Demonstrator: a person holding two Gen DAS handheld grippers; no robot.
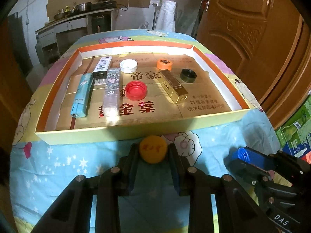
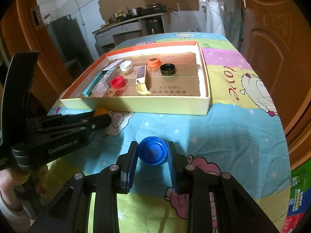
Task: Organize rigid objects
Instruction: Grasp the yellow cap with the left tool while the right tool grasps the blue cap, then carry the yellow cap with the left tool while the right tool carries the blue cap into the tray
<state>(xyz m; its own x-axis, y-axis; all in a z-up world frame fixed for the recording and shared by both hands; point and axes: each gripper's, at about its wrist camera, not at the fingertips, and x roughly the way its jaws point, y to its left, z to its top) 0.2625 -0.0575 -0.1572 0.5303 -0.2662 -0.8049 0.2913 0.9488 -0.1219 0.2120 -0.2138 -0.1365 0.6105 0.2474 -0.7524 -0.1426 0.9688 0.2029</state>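
hand-held gripper (image 1: 153,150) apparently pinches yellow cap (image 1: 153,149) beside tray (image 1: 116,134).

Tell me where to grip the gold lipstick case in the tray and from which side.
Grip the gold lipstick case across its two long flat sides near mid-length, coming from above. It lies flat and angled on the tray, so turn the hand-held gripper to match; its sides look clear of the red cap.

Glossy gold case (image 1: 175,87), perhaps metal; ribbed plastic blue cap (image 2: 152,153); soft printed cloth (image 2: 223,128); cardboard tray (image 1: 120,134).
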